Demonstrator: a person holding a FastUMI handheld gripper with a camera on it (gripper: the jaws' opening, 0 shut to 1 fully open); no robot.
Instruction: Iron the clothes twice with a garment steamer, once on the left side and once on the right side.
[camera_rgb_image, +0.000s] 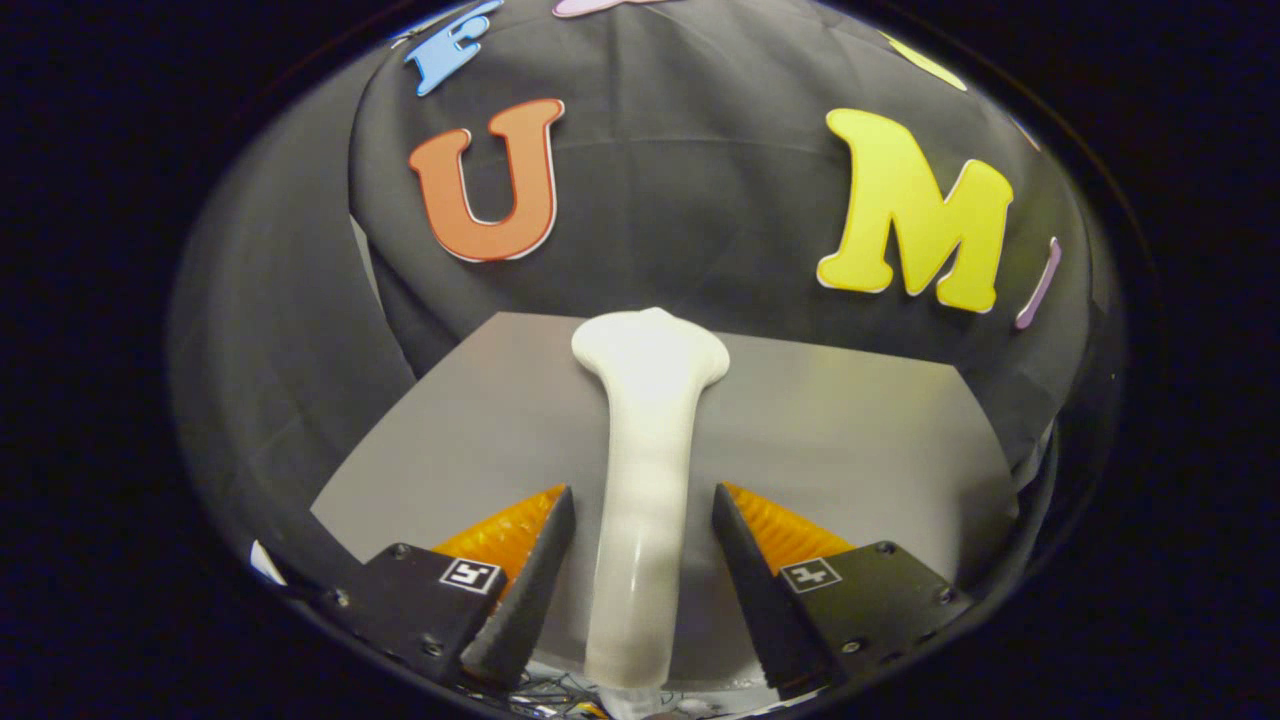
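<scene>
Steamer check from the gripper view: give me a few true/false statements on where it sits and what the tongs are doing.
1. The garment steamer stands between the two fingers of the tongs. True.
2. Both fingers press on the steamer's handle. False: a gap shows on each side, so the tongs are open around it.
3. The steamer's wide head points away from the tongs, toward the booth wall. True.
4. The steamer lies over a grey surface. True.
5. The steamer is black. False: it is white.
</scene>
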